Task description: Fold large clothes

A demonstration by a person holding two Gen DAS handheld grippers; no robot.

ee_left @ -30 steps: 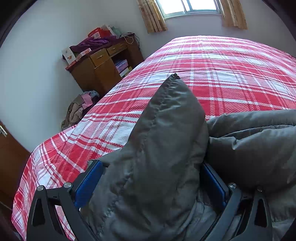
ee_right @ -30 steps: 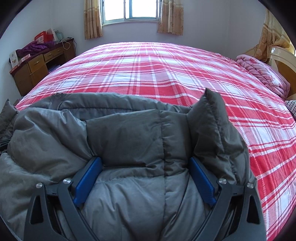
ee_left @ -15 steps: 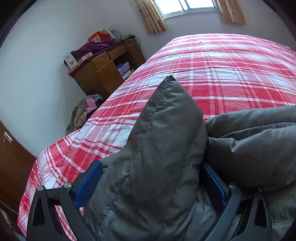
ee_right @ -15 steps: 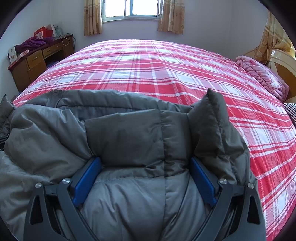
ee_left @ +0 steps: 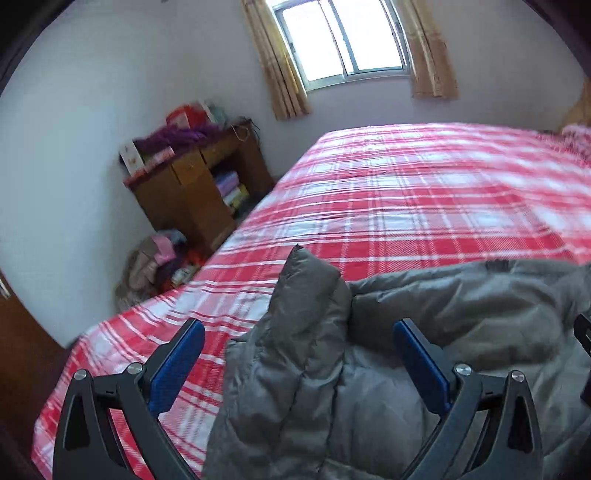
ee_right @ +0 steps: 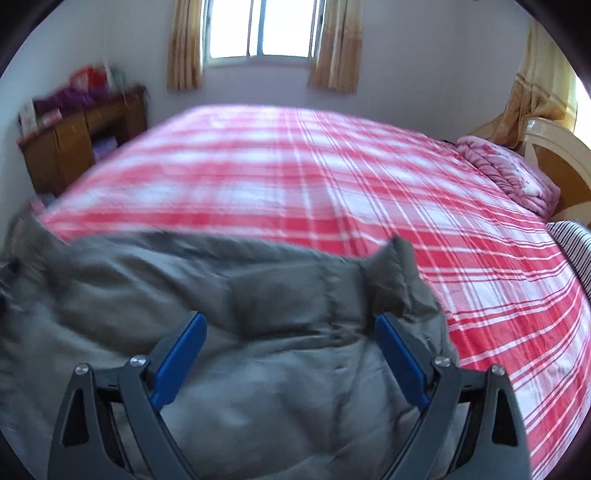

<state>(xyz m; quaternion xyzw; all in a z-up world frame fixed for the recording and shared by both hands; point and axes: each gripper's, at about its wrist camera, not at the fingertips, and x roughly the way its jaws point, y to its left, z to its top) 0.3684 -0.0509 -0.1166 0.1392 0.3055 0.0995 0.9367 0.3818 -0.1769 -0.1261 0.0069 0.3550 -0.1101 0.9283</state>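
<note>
A grey puffer jacket [ee_left: 461,314] lies in a bunched heap on the near edge of the red plaid bed [ee_left: 424,192]. One corner [ee_left: 303,280] of it sticks up. My left gripper [ee_left: 297,326] hovers open over the jacket's left end. Its left finger [ee_left: 177,362] is over bare sheet and nothing is clamped between the pads. In the right wrist view the jacket [ee_right: 258,295] spreads under my right gripper [ee_right: 290,319], which is open too, and a raised fold [ee_right: 395,273] stands by its right finger [ee_right: 402,362].
A wooden desk [ee_left: 199,188] piled with things stands by the left wall, with a heap of clothes [ee_left: 155,266] on the floor beside it. A pink blanket [ee_right: 506,170] and the headboard [ee_right: 557,155] are at the right. A window [ee_right: 264,27] is behind the bed.
Both grippers have drawn back and up from the jacket. The fabric that bulged between the pads now lies lower on the bed, and the left gripper's left pad is free of it.
</note>
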